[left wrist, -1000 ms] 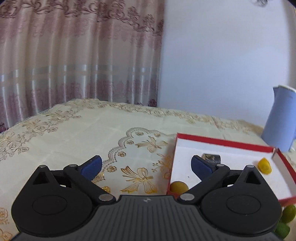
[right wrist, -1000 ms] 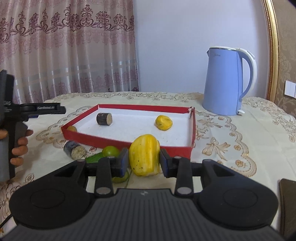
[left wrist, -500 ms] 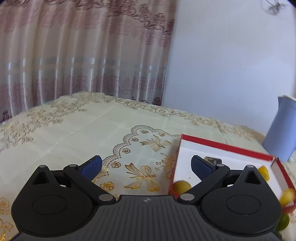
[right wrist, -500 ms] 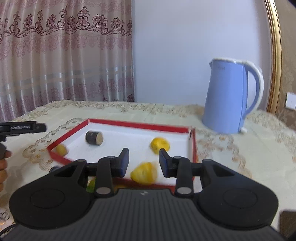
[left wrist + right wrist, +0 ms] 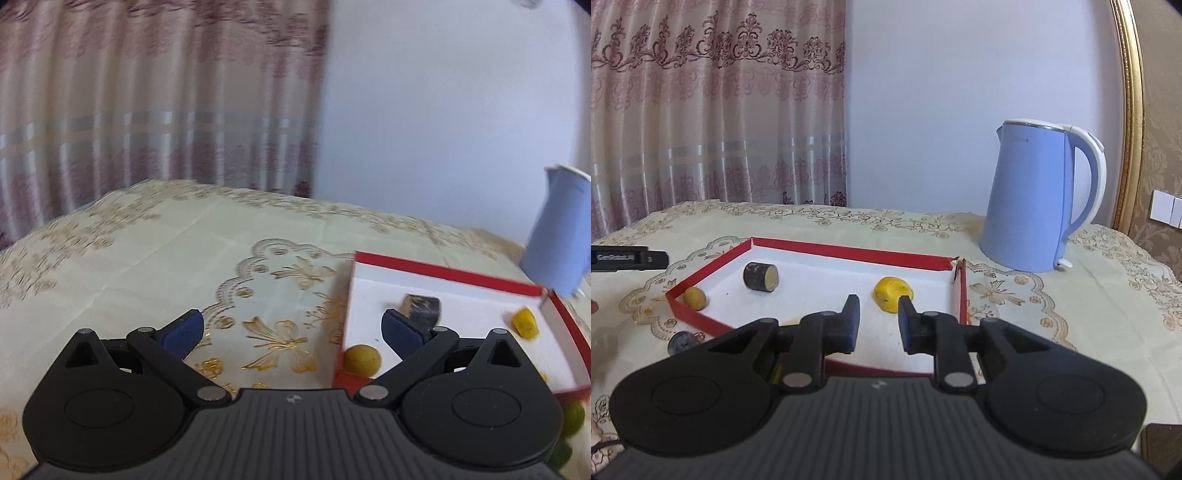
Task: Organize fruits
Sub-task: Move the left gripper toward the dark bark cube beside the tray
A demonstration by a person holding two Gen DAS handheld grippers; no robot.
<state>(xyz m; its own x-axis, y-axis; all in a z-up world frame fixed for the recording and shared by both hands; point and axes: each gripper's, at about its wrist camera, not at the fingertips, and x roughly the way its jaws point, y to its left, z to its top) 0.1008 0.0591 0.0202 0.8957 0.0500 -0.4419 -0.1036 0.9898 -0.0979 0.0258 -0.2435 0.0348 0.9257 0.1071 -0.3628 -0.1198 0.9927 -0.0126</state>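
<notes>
A red-rimmed white tray lies on the tablecloth. It holds a dark cylinder piece, a small yellow fruit in its near left corner and a yellow fruit on the right. My right gripper hovers over the tray's near part, shut to a narrow gap with nothing between its fingers. My left gripper stands wide open and empty, left of the tray. Its body shows at the right wrist view's left edge. Green fruits lie outside the tray's near side.
A blue kettle stands behind the tray's right corner. A dark round piece lies on the cloth outside the tray's near left wall. Curtains and a wall close the far side; a gold frame runs up the right.
A large yellow fruit sat between my right fingers a second ago; it slipped out and is gone from view. Those fingers drew closer and the gripper moved forward over the tray.
</notes>
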